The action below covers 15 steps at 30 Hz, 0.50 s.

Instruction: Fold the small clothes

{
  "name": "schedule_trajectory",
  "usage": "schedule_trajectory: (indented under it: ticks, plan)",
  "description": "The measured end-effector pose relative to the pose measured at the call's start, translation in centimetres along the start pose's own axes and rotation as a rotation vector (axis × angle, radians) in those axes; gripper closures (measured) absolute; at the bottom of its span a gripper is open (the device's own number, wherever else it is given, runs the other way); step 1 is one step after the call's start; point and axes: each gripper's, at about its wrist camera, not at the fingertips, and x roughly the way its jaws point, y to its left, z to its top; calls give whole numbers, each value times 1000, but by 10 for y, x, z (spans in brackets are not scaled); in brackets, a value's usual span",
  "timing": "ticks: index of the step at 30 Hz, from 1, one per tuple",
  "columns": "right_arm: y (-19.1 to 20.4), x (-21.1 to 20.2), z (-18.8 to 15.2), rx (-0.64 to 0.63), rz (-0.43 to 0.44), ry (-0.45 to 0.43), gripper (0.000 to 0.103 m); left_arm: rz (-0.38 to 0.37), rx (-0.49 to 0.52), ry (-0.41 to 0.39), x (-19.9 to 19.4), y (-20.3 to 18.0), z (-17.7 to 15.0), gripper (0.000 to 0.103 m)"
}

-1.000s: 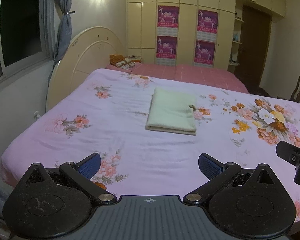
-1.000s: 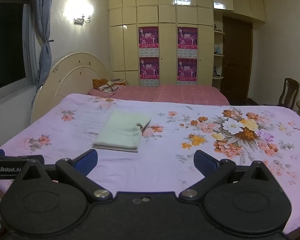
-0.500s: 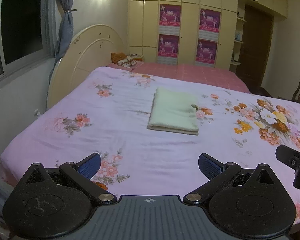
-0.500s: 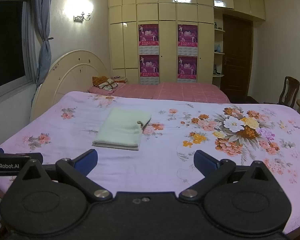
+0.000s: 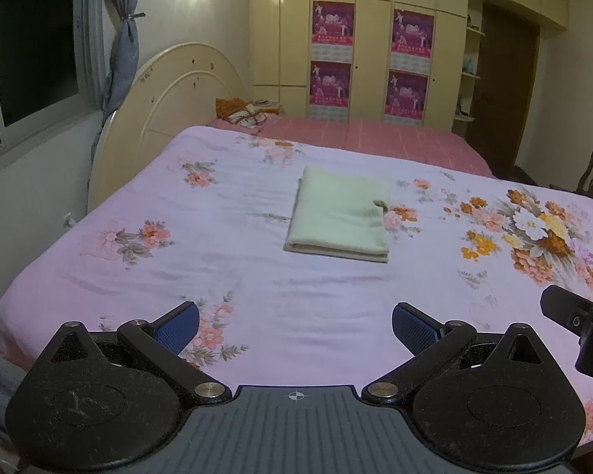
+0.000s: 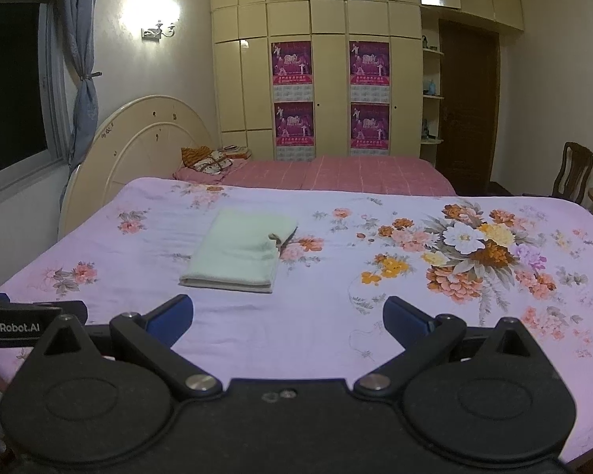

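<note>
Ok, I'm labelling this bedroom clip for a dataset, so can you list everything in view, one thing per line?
folded cloth: one, pale green, lying flat on the floral sheet, touched by neither gripper
floral sheet: one, lilac with orange and pink flowers, covering the near bed
pink bedspread: one, pink check, on the far part of the bed
cushions: small pile, orange and patterned, by the headboard
headboard: one, cream, rounded, at left
wardrobe: one, cream, on the back wall
posters: four, magenta, on the wardrobe doors
wall lamp: one, lit, at upper left
curtain: one, grey-blue, tied back by the window
chair: one, dark wood, at right
left gripper: open, blue pads, above the near bed edge
right gripper: open, blue pads, beside it
</note>
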Motion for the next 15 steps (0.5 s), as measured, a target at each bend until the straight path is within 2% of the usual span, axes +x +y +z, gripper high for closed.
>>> schedule_trajectory:
  ticks: [7,10,15]
  plan:
    - [-2,12,2,0,7,17,1,-13,-5,14,16,-4,6,0]
    - [-2,19,3,4,9,24,1,-36,-5,-19,22,-5,8,0]
    - [-4,35,4,12,0,50,1,-39,-20,41,45,-6,15,0]
